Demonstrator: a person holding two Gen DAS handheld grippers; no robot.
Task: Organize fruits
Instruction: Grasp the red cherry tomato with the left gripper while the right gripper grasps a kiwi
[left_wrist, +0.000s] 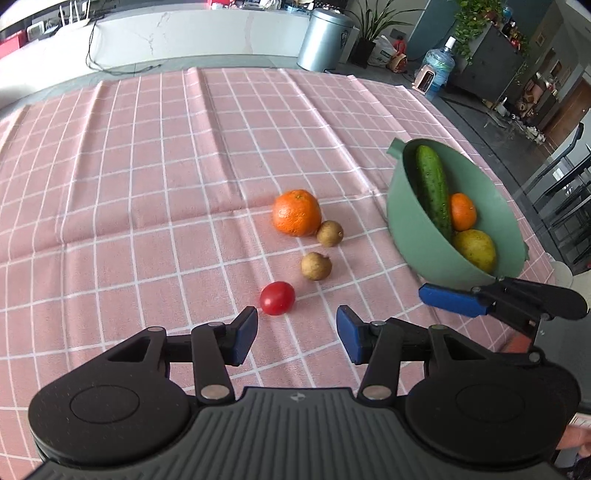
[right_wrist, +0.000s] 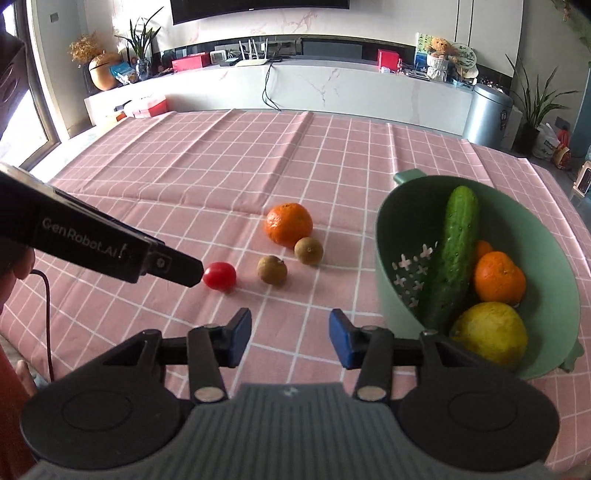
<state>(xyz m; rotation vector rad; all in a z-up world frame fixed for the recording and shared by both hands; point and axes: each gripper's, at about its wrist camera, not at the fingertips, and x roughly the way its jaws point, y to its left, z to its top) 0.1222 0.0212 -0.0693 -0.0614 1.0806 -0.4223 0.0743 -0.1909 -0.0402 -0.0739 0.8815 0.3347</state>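
A red cherry tomato (left_wrist: 277, 298) lies on the pink checked cloth just beyond my open, empty left gripper (left_wrist: 296, 334). Behind it lie two small brown fruits (left_wrist: 316, 266) (left_wrist: 330, 233) and an orange (left_wrist: 296, 212). A green colander bowl (left_wrist: 406, 236) at the right holds a cucumber (left_wrist: 434, 186), an orange (left_wrist: 462, 211) and a yellow fruit (left_wrist: 474, 249). My right gripper (right_wrist: 290, 332) is open and empty, near the bowl's (right_wrist: 388, 280) left side. In the right wrist view the left gripper's tip nearly touches the tomato (right_wrist: 220, 276).
The pink checked cloth (right_wrist: 221, 166) covers the table. Its far edge faces a white marble counter (right_wrist: 332, 85). A metal bin (right_wrist: 487, 114) and plants stand beyond the right far corner. The table's right edge runs close behind the bowl.
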